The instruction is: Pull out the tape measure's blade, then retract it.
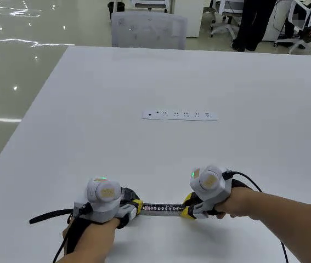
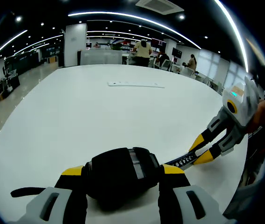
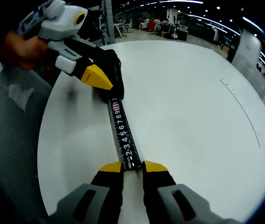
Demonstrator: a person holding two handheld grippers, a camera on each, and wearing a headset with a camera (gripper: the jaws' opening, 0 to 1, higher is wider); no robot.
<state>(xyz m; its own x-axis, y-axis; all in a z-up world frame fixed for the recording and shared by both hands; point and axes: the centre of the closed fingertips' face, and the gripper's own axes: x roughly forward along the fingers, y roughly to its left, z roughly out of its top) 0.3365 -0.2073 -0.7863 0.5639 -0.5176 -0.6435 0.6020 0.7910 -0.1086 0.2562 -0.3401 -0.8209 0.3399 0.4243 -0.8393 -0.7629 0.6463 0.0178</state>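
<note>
The black tape measure case (image 2: 120,176) sits on the white table (image 1: 199,82), and my left gripper (image 2: 122,170) is shut on it, one yellow-tipped finger on each side. A short stretch of the blade (image 3: 122,133), printed with numbers, runs out of the case across the tabletop. My right gripper (image 3: 132,166) is shut on the blade's free end. In the head view the left gripper (image 1: 130,208) and right gripper (image 1: 188,211) sit near the table's front edge with the blade (image 1: 163,209) stretched between them. The case (image 3: 114,65) is partly hidden by the left gripper (image 3: 92,77).
A white power strip (image 1: 180,115) lies flat at the middle of the table, well beyond the grippers. A grey chair (image 1: 148,30) stands at the far edge. Black cables trail from both grippers. A mesh chair (image 3: 10,116) is beside the near edge.
</note>
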